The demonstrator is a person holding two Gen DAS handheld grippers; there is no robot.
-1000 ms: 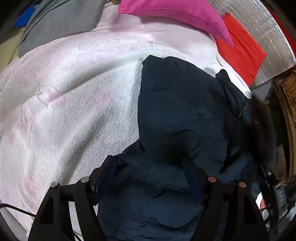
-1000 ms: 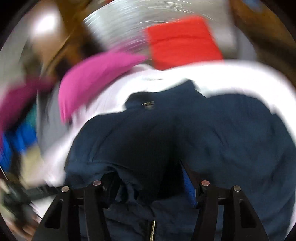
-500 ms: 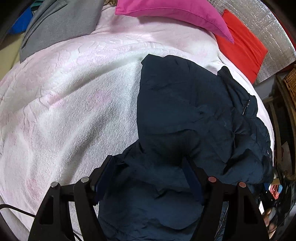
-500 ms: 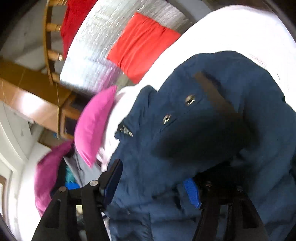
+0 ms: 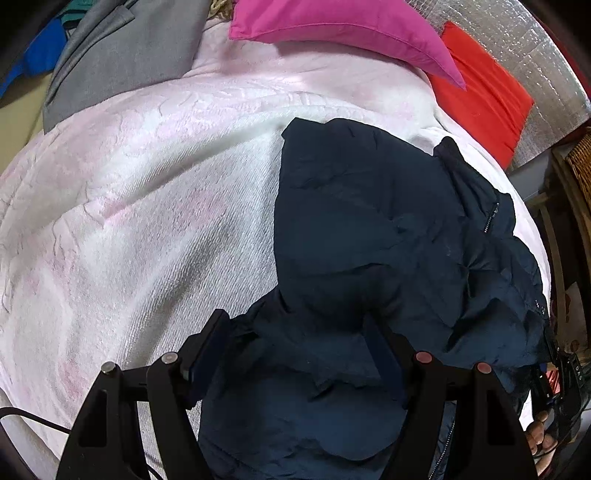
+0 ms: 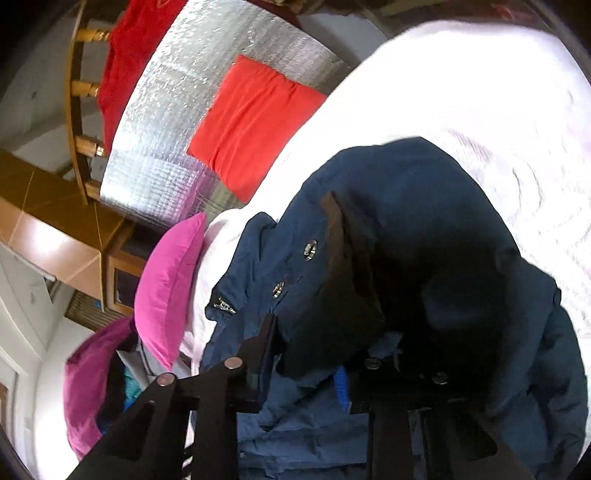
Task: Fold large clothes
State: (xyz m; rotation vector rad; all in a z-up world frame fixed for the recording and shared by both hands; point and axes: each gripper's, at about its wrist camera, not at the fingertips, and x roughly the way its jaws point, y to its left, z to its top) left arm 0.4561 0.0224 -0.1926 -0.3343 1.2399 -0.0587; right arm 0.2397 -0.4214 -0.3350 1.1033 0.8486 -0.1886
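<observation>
A dark navy padded jacket [image 5: 369, 221] lies crumpled on the right half of a pale pink blanket [image 5: 147, 221]. My left gripper [image 5: 295, 343] points steeply down onto the jacket's near end. Its jaws stand wide, with a thick bunch of the fabric filling the gap and pressed by both pads. In the right wrist view the jacket [image 6: 406, 192] shows two snap buttons and a label. My right gripper [image 6: 304, 365] is closing on a fold at the jacket's edge. Fabric drapes over its right finger and hides most of it.
A magenta pillow [image 5: 332, 26] and a red cushion [image 5: 480, 85] lie at the far edge, against silver foil [image 6: 166, 129]. A grey garment [image 5: 122, 55] lies far left. A wicker basket [image 5: 581, 162] and a person's fingers [image 5: 537, 439] sit off the right edge.
The right gripper swung sideways and rolled, so its view tilted, then narrowed its jaws on the jacket's edge. The jacket's right side was pulled into a heap. The left gripper kept still.
</observation>
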